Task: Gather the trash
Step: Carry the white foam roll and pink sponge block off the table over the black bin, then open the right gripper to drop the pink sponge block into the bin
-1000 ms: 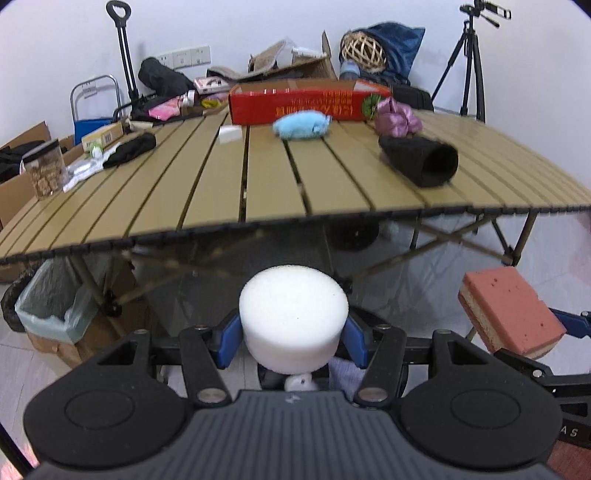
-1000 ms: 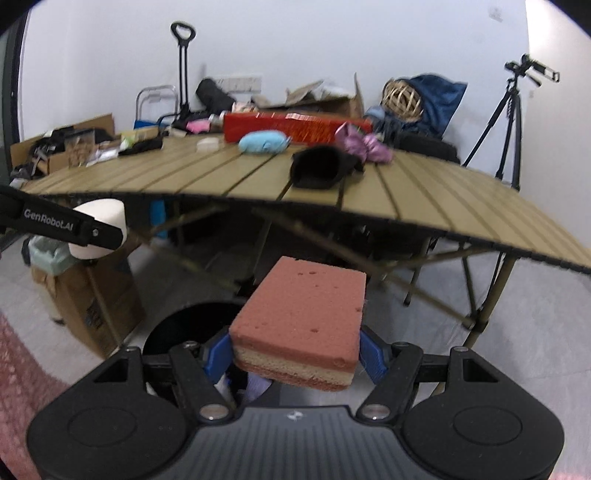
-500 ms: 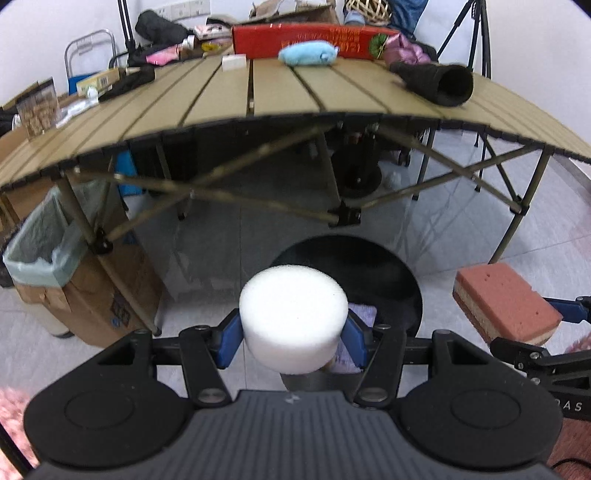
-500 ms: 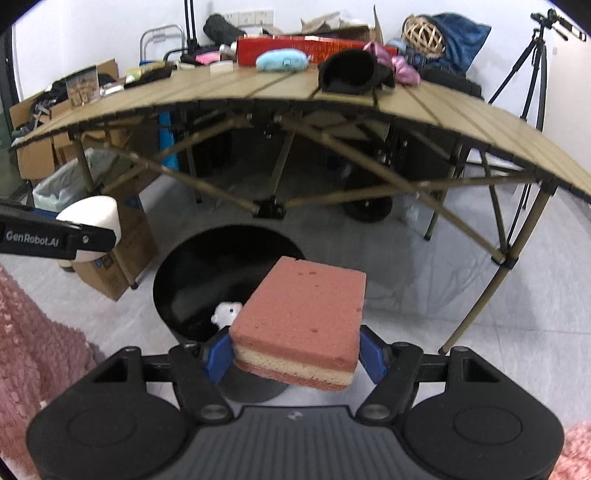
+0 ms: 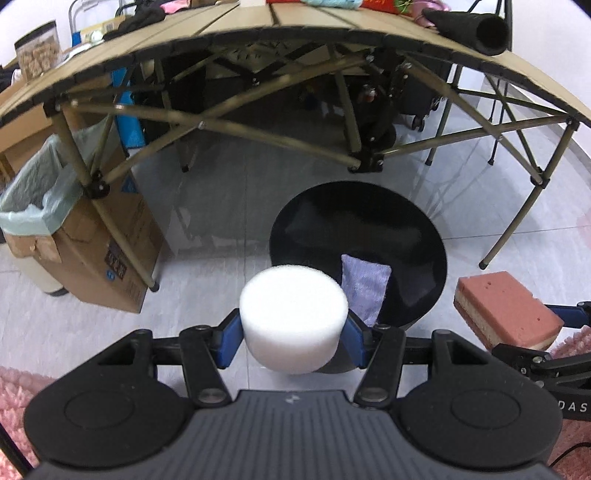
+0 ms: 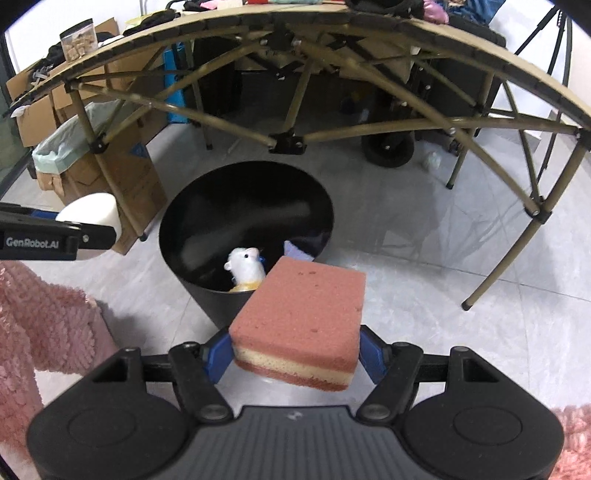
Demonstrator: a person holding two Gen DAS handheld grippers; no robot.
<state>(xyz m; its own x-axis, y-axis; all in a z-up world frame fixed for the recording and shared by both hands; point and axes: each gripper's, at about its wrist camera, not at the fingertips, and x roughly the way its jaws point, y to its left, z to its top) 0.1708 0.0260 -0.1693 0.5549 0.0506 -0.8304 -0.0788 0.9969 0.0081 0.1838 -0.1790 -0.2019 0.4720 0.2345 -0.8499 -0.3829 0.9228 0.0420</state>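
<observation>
Two pieces of trash are held above a round black bin (image 6: pixel 246 225) on the tiled floor, just in front of a folding desk (image 5: pixel 295 29) — and the coming move turns on how each piece lies against the bin's open mouth.

The white foam puck (image 5: pixel 293 317) is clamped at moderate width between the blue pads of the left tool (image 5: pixel 293 338). In the left wrist view the puck is seen over the bin's near-left rim, the mouth lying ahead and to the right of it; how much of the puck overhangs the opening cannot be told. The puck is round, so no long axis has to be lined up.

The pink-and-cream layered sponge (image 6: pixel 301 323) is gripped across its width by the right tool (image 6: pixel 297 356), whose jaws are set wider than the left's. Its long axis runs forward, away from the tool, and its far end is seen over the bin's near-right rim. The mouth lies ahead and slightly left.

Neither piece is judged clear of the rim yet; a short carry forward and inward is likely called for before either is let go, the right tool looking marginally the nearer.

Inside the bin a white plush mouse (image 6: pixel 245 267) and a pale lilac cloth (image 5: pixel 364 291) are already lying. A lined cardboard box (image 5: pixel 92 236) is stood to the left, and pink fluffy fabric (image 6: pixel 48 332) is seen at the frame edges.
</observation>
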